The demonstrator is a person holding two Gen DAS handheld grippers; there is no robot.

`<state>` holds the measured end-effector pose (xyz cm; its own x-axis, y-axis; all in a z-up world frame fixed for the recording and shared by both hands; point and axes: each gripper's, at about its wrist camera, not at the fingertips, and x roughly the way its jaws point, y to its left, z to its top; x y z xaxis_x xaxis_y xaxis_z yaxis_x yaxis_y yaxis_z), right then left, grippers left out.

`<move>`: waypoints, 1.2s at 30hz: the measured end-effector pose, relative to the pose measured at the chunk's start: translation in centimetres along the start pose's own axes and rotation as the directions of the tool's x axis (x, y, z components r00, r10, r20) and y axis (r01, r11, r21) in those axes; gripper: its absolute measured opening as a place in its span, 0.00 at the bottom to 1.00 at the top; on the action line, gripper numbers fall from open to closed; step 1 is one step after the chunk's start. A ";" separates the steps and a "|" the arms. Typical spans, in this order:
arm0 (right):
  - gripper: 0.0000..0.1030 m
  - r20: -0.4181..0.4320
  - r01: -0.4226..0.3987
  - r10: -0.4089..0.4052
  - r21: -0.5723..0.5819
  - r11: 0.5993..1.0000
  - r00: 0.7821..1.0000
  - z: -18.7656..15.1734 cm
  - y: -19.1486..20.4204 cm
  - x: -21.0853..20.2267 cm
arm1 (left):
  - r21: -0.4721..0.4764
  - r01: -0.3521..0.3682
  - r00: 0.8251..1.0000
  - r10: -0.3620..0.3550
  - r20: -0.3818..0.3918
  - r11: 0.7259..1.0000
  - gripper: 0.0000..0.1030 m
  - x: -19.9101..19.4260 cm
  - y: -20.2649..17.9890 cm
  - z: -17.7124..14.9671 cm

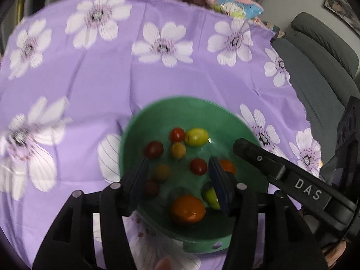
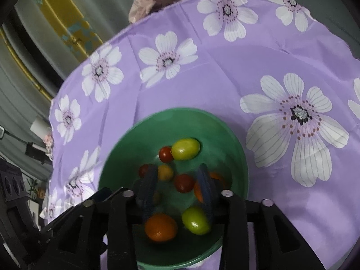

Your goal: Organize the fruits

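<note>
A green bowl (image 1: 139,135) sits on a purple flowered tablecloth (image 1: 90,78) and holds several small fruits: red cherry tomatoes (image 1: 199,166), yellow-green ones (image 1: 196,136) and an orange (image 1: 188,209). My left gripper (image 1: 178,163) is open over the bowl, empty. My right gripper (image 2: 177,175) is open above the same bowl (image 2: 225,135), with a red tomato (image 2: 184,182) between its fingers, not gripped. An orange (image 2: 160,226) and a green fruit (image 2: 195,220) lie near its base. One finger of the right gripper (image 1: 258,157) reaches into the left wrist view.
The table edge runs along the right in the left wrist view, with a grey sofa (image 1: 319,67) beyond. Pink cloth and a printed cushion (image 1: 238,5) lie past the far edge. Curtains (image 2: 56,11) hang at the left in the right wrist view.
</note>
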<state>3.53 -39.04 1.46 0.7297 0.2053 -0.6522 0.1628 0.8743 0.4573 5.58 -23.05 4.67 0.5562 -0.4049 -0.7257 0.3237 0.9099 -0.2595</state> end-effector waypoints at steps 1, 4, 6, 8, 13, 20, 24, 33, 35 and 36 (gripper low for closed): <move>0.49 0.014 -0.011 0.011 0.001 1.000 1.000 0.0 0.0 -0.4 | 0.011 -0.012 1.000 0.012 0.021 1.000 0.58 -0.7 -0.2 0.1; 0.60 0.067 -0.046 0.046 0.003 0.999 0.997 0.1 0.1 -1.8 | 0.039 -0.053 0.995 0.050 0.082 0.998 0.68 -2.5 -0.6 0.3; 0.65 0.098 -0.059 0.059 -0.004 0.998 0.993 0.2 0.3 -2.7 | 0.052 -0.080 0.989 0.073 0.131 0.995 0.69 -3.8 -0.8 0.2; 0.66 0.116 -0.066 0.068 -0.016 0.998 0.991 0.3 0.7 -3.3 | 0.058 -0.095 0.985 0.085 0.150 0.994 0.69 -4.6 -1.0 0.2; 0.77 0.134 -0.038 0.041 -0.028 0.999 0.990 0.3 1.1 -4.3 | 0.056 -0.108 0.982 0.097 0.162 0.993 0.69 -5.6 -1.1 -0.1; 0.77 0.133 0.055 -0.048 -0.051 0.997 0.990 0.2 1.4 -4.5 | 0.049 -0.064 0.987 0.056 0.150 0.997 0.69 -6.2 -1.2 -0.3; 0.77 0.126 0.048 -0.041 -0.051 0.998 0.991 0.3 1.3 -4.4 | 0.057 -0.081 0.987 0.072 0.147 0.995 0.69 -6.0 -1.3 -0.5; 0.77 0.123 0.059 -0.053 -0.045 0.997 0.991 0.3 1.2 -4.4 | 0.054 -0.093 0.990 0.086 0.114 0.994 0.69 -5.1 -0.8 -1.1; 0.77 0.121 0.059 -0.053 -0.047 0.997 0.991 0.3 1.2 -4.4 | 0.058 -0.089 0.990 0.083 0.111 0.994 0.69 -5.1 -0.9 -1.3; 0.77 0.117 0.059 -0.053 -0.050 0.997 0.992 0.3 1.2 -4.3 | 0.059 -0.085 0.991 0.078 0.111 0.995 0.69 -5.1 -1.0 -1.3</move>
<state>0.72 -38.99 5.00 0.7929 0.1058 -0.6001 0.1720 0.9059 0.3871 1.45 -21.78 7.79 0.6609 -0.3403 -0.6688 0.3201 0.9340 -0.1589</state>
